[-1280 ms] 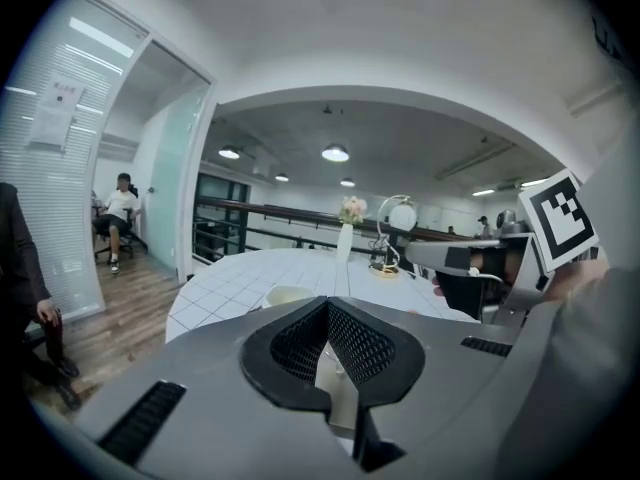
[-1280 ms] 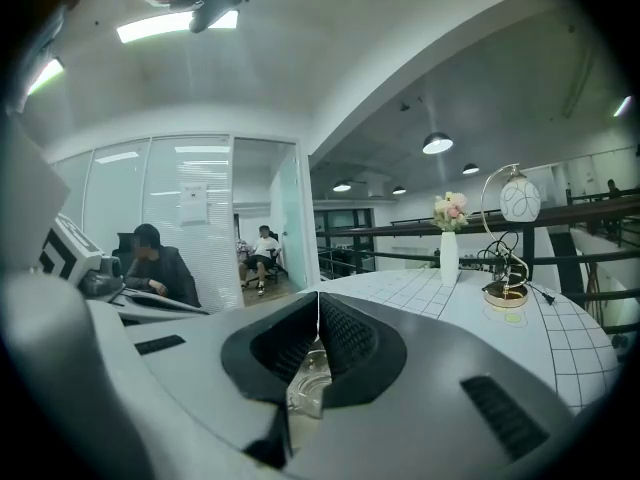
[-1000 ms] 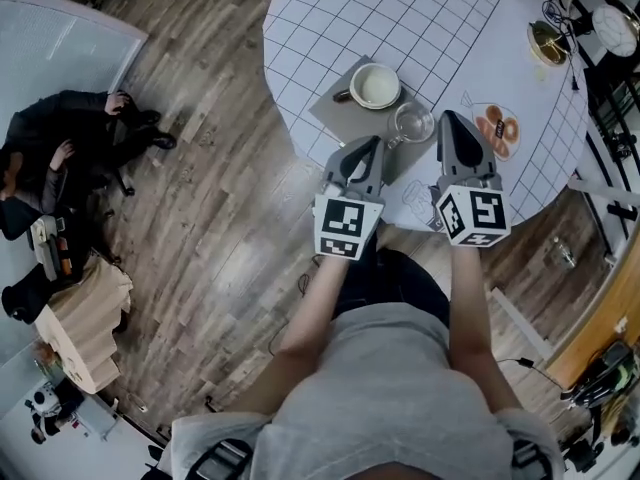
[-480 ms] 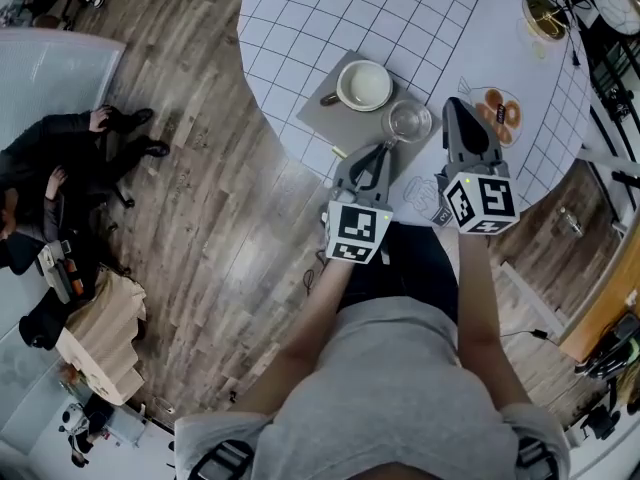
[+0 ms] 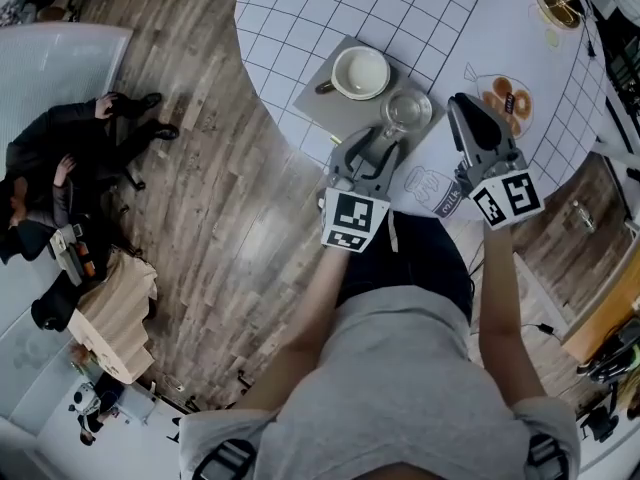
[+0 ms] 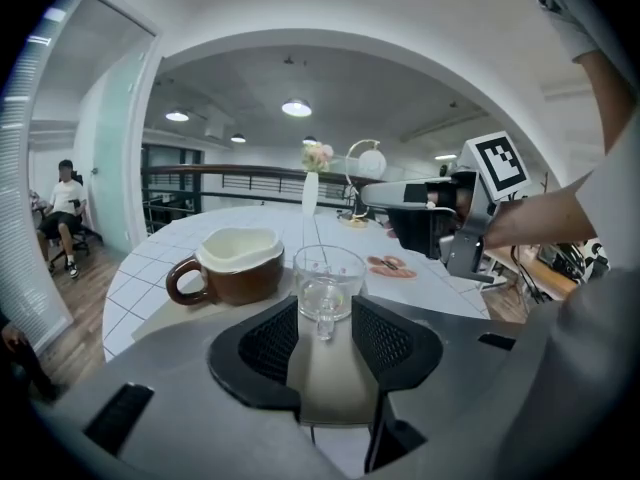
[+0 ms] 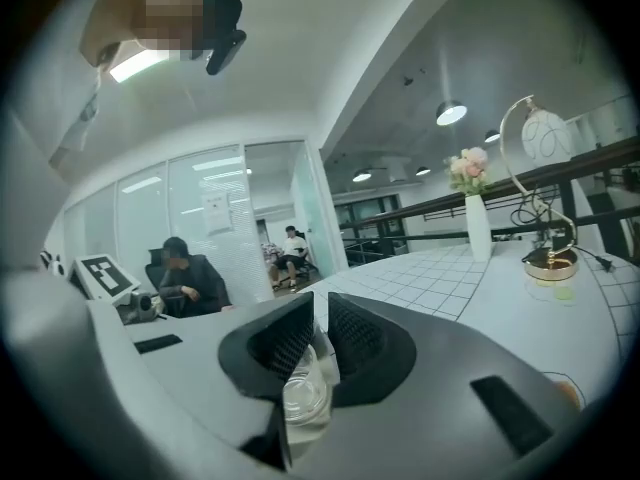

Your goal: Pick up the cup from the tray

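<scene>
Has grey-brown plank flooring beside a round table with a white grid-lined top. Shows a tall glass partition, a dark railing beyond the table and round ceiling lights lit overhead.

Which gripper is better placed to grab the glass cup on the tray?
Left. On the left gripper the jaws have just been opening, and the glass cup stands right at their tips. The right gripper is shut, off beside the tray.

One tray, one brown mug, one glass cup, one plate with two pastries, and two grippers: left gripper, right gripper
</scene>
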Demonstrator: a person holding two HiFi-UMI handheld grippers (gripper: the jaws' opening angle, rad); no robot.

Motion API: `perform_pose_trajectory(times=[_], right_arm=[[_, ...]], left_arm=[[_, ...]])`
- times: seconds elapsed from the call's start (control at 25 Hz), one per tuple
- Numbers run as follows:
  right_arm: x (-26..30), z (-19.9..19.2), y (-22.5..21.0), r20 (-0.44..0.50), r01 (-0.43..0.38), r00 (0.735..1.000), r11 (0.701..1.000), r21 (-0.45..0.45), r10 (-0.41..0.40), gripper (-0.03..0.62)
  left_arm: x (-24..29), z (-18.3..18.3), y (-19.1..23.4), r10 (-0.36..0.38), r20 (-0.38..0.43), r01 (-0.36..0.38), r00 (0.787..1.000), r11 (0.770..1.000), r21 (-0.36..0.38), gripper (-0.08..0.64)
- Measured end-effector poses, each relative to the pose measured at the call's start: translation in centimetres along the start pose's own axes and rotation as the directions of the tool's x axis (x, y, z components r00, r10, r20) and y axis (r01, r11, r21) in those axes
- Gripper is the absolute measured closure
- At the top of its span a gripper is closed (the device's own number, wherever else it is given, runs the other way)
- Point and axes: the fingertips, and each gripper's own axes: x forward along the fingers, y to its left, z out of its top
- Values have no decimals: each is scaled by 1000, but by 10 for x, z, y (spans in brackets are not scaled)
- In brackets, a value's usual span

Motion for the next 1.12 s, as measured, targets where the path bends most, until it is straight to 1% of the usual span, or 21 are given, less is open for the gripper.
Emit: perform_pose_trajectory(times=[0.08, 0.16, 0.2, 0.24, 0.28, 0.4, 0.56, 0.64, 0.68, 0.72, 0.76, 0.92, 1.04, 1.12], right_arm=[[1, -4, 3, -21, -63, 998, 998, -13, 62, 581], [2, -10, 4, -46, -102, 994, 995, -23, 101, 577], [2, -14, 4, -58, -116, 992, 993, -22, 115, 539], [2, -18, 3, -72, -130, 989, 991, -16, 128, 478], [2, -23, 3, -87, -144, 986, 989, -12, 142, 448], [2, -39, 7, -146, -200, 970, 979, -27, 194, 399], [7, -58, 16, -221, -282, 938, 959, -33, 268, 351], [9, -63, 19, -248, -311, 924, 950, -42, 291, 347], [10, -65, 21, -257, -324, 918, 944, -53, 301, 345], [11, -65, 23, -263, -340, 913, 938, -67, 312, 345], [12, -65, 26, -265, -360, 907, 929, -82, 328, 344], [15, -65, 36, -259, -450, 876, 883, -135, 406, 330], [18, -62, 39, -239, -482, 864, 866, -135, 443, 307], [20, -61, 42, -243, -503, 854, 849, -162, 460, 291]], left_arm=[[4, -4, -3, -10, -14, 10, 1000, 1000, 4, 391], [7, -8, -2, -9, -33, 9, 999, 1000, 7, 379], [10, -9, -3, -9, -41, 9, 999, 1000, 9, 377], [12, -10, -3, -10, -47, 10, 999, 1000, 9, 376], [15, -11, -3, -13, -50, 13, 999, 1000, 6, 376], [20, -12, -4, -22, -56, 22, 998, 1000, 3, 377], [27, -11, -2, -32, -58, 33, 998, 999, 10, 377], [28, -12, 0, -23, -62, 24, 998, 1000, 13, 380], [29, -14, 0, -12, -68, 14, 998, 1000, 17, 407], [29, -16, 1, 0, -75, 2, 997, 1000, 22, 460], [28, -18, 1, 9, -82, -7, 997, 1000, 30, 483], [29, -19, 0, 10, -90, -5, 996, 999, 54, 491], [29, -19, -1, -14, -89, 17, 996, 999, 32, 494], [29, -19, 0, -29, -88, 30, 996, 999, 13, 494]])
